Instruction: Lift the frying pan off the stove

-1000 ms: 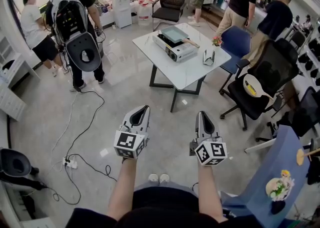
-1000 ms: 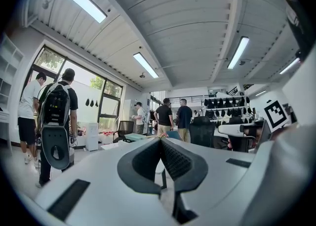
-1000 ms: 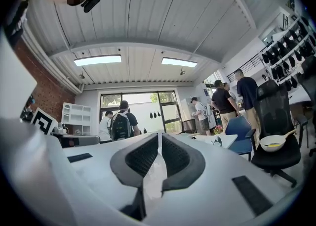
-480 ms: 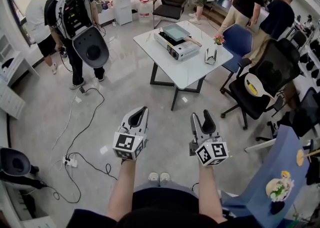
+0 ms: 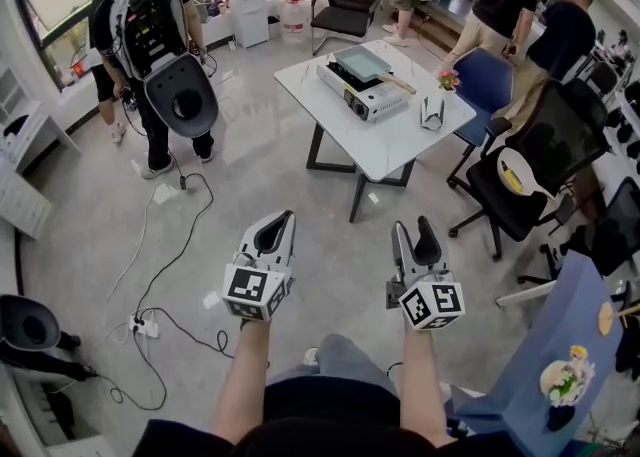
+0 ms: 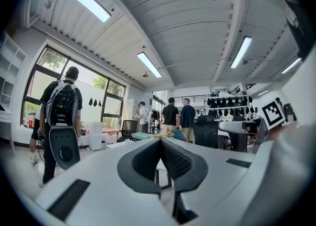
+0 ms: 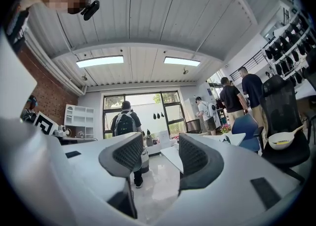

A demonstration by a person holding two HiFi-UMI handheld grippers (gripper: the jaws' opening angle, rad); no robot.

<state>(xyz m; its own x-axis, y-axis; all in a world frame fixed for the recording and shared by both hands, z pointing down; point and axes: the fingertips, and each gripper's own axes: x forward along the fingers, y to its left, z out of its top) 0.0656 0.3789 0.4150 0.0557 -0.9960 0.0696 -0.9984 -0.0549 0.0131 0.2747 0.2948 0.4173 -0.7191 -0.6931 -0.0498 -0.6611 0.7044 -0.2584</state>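
Note:
A square grey-green frying pan (image 5: pixel 361 61) with a wooden handle (image 5: pixel 401 84) rests on a portable stove (image 5: pixel 363 97). The stove stands on a white table (image 5: pixel 385 140) across the room, far from both grippers. My left gripper (image 5: pixel 277 229) is held at waist height over the floor, its jaws shut with nothing between them. In the left gripper view the left gripper (image 6: pixel 160 142) has its pads pressed together. To its right my right gripper (image 5: pixel 414 236) is open and empty. The right gripper view shows a wide gap between the jaws of the right gripper (image 7: pixel 160 155).
A person with a backpack (image 5: pixel 150 25) stands at the back left. Cables and a power strip (image 5: pixel 142 325) lie on the floor at left. Office chairs (image 5: pixel 530 180) crowd the table's right side. More people stand at the back right. A blue table (image 5: pixel 545 345) is at the near right.
The right gripper's jaws have gone from shut to open. The left gripper stays shut. The view has shifted slightly, and the table now sits a little further right.

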